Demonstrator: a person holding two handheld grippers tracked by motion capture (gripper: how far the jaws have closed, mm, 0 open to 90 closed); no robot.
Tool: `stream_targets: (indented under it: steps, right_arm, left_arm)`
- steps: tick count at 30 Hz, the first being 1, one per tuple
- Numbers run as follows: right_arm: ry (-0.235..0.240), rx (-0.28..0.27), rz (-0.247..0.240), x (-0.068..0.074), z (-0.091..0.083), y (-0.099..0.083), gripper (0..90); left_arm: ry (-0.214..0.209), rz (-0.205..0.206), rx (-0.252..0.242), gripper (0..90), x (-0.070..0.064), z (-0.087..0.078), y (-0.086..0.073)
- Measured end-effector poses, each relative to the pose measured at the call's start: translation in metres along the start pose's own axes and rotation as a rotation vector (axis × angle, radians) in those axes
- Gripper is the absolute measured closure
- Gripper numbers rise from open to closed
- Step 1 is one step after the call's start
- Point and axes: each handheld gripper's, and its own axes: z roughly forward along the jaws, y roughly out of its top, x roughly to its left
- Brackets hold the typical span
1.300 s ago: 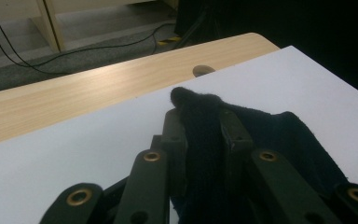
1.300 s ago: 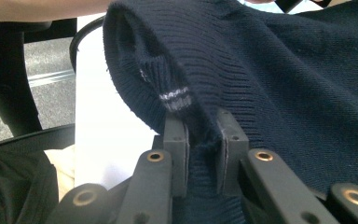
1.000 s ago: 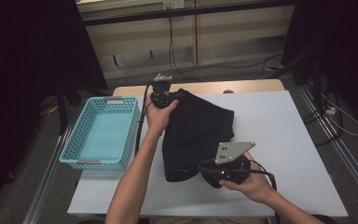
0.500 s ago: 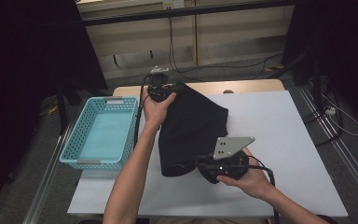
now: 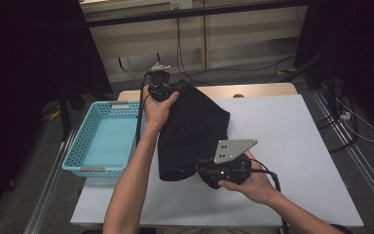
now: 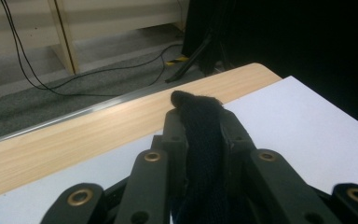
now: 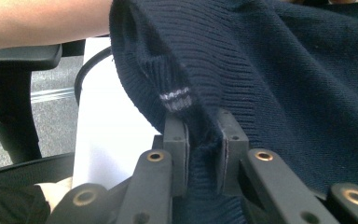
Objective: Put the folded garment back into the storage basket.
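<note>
Sweater (image 5: 192, 131), dark navy and knitted, lay across the middle of the white table (image 5: 292, 146), with one end toward the far wooden edge and the other end near the person. The left gripper (image 5: 161, 87) was at the far end of it, and its jaws were closed on a fold of the fabric; in the left gripper view the dark cloth (image 6: 200, 140) stood up between the two black jaws and its tip came out above them. The right gripper (image 5: 224, 170) was at the near end, close to the front edge of the table. In the right gripper view its jaws were pinched on the ribbed hem (image 7: 205, 135), just under a small pale stripe (image 7: 175, 99) in the knit. A turquoise basket (image 5: 80, 156) stood at the left side of the table, just beside the sweater and the person's left forearm (image 5: 131, 180). Black cables (image 5: 185, 44) lay on the floor behind the table.
</note>
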Motion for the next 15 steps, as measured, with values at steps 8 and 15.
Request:
stream_targets:
  steps: [8,15]
  right_arm:
    - [0.001,-0.016,-0.007,-0.001,0.003,0.007,77.8]
    - [0.002,-0.032,-0.006,-0.003,0.003,0.012,77.8]
  left_arm:
    - [0.004,0.005,-0.013,76.2,0.002,-0.006,0.008]
    - [0.003,0.008,-0.030,76.2,0.008,-0.012,0.014]
